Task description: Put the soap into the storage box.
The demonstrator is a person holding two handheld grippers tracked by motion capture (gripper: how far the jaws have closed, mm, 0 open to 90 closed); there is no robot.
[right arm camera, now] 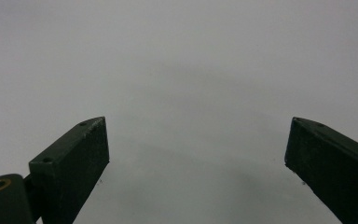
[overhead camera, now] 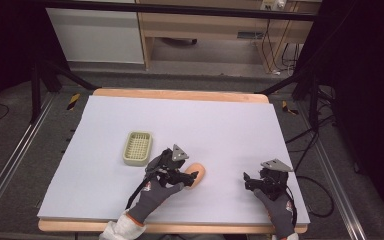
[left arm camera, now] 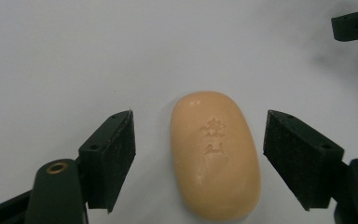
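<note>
Left claw (left arm camera: 199, 161) gapes astride the soap bar (left arm camera: 214, 154) near the tabletop's front edge; centre pads on its long sides before closing. Right claw (right arm camera: 196, 168) open, idle

Soft overhead light, table (overhead camera: 230, 130) bright, surroundings dark; close views dimmer, grainy, faintly shadowed

We see the soap bar (overhead camera: 196, 173) partly hidden behind the left gripper (overhead camera: 192, 176) in the high view, its stamped mark too faint to read, both forearms cut by the bottom edge.
</note>
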